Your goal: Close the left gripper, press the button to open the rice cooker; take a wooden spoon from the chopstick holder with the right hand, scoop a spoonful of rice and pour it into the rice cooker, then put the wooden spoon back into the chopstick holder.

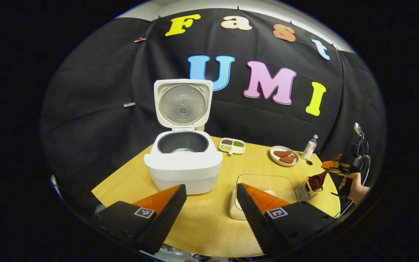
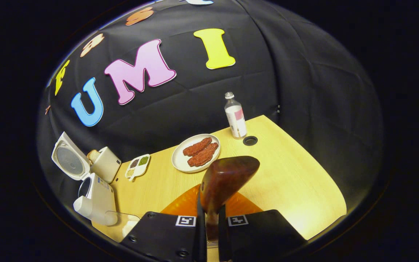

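Wooden spoon (image 2: 227,178) sits pinched in the right hand-held gripper (image 2: 211,227); both fingers press the handle low down, bowl sticking up and forward at about 12 o'clock in the right gripper view. In the left gripper view the same spoon (image 1: 315,181) hangs at 3 o'clock, bowl just above the wire chopstick holder (image 1: 304,192), gripped by the right hand-held gripper (image 1: 335,166) w/ a hand (image 1: 356,187) behind it.

Handling, my guess: spoon is light, stiff, polished wood, so somewhat slick; a grip low on the handle gives reach but lets the bowl swing, so pinch firmly & keep the bowl level once loaded. Loose rice will spill w/ any tilt.

Left hand-held gripper (image 1: 211,203) is spread wide, holding nothing, low over the worktop (image 1: 209,225).

Rice cooker (image 1: 183,165) at 11 o'clock from it, lid up, inner pot exposed & dark; whether anything is inside I can't tell. Clear container (image 1: 264,191) w/ something white in it sits btwn cooker and holder, prob. the rice.

Further back: divided dish of grains (image 1: 232,146), plate w/ reddish pieces (image 1: 284,155), small bottle (image 1: 310,147).
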{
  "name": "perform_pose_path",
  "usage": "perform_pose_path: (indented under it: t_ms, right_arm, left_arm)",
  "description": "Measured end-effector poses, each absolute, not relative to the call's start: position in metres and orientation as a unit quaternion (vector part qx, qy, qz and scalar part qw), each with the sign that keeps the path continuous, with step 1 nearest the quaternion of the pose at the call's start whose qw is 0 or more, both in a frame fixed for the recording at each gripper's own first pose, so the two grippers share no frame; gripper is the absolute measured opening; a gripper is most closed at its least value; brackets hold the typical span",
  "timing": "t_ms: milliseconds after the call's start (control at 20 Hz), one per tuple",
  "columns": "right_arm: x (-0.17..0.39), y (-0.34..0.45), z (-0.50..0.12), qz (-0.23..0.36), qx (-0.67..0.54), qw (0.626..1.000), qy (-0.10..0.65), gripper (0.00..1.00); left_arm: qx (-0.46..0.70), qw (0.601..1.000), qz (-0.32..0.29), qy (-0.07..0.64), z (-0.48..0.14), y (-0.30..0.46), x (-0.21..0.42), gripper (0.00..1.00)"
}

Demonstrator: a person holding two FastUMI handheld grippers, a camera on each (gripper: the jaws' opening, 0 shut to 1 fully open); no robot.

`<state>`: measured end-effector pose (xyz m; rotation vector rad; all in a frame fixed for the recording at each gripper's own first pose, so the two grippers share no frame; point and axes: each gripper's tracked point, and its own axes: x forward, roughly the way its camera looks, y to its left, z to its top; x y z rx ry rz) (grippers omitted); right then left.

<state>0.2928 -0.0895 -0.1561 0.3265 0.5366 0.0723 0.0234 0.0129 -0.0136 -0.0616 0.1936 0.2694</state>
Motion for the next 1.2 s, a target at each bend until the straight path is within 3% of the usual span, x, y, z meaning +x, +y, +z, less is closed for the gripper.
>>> perform_pose_path:
  t_ms: [350, 400, 550, 800, 1200]
  right_arm:
    - [0.288, -0.084, -0.179, 0.042, 0.167, 0.944, 0.28, 0.22]
    - [0.285, -0.084, -0.178, 0.045, 0.167, 0.943, 0.283, 0.31]
    - [0.271, -0.096, -0.17, 0.046, 0.129, 0.952, 0.275, 0.99]
    - [0.245, -0.134, -0.136, 0.034, 0.062, 0.967, 0.247, 0.98]
    - [0.186, -0.162, -0.088, -0.005, 0.061, 0.975, 0.215, 0.99]
  left_arm:
    - [-0.028, 0.98, 0.176, 0.086, -0.001, 0.034, 0.016, 0.95]
    - [-0.024, 0.98, 0.18, 0.082, 0.003, 0.039, 0.016, 0.96]
    - [-0.01, 0.98, 0.191, 0.063, 0.025, 0.057, 0.023, 0.95]
    - [-0.008, 0.983, 0.185, 0.011, 0.087, 0.081, 0.054, 0.96]
    - [0.066, 0.98, 0.174, -0.075, 0.23, 0.117, 0.118, 0.95]
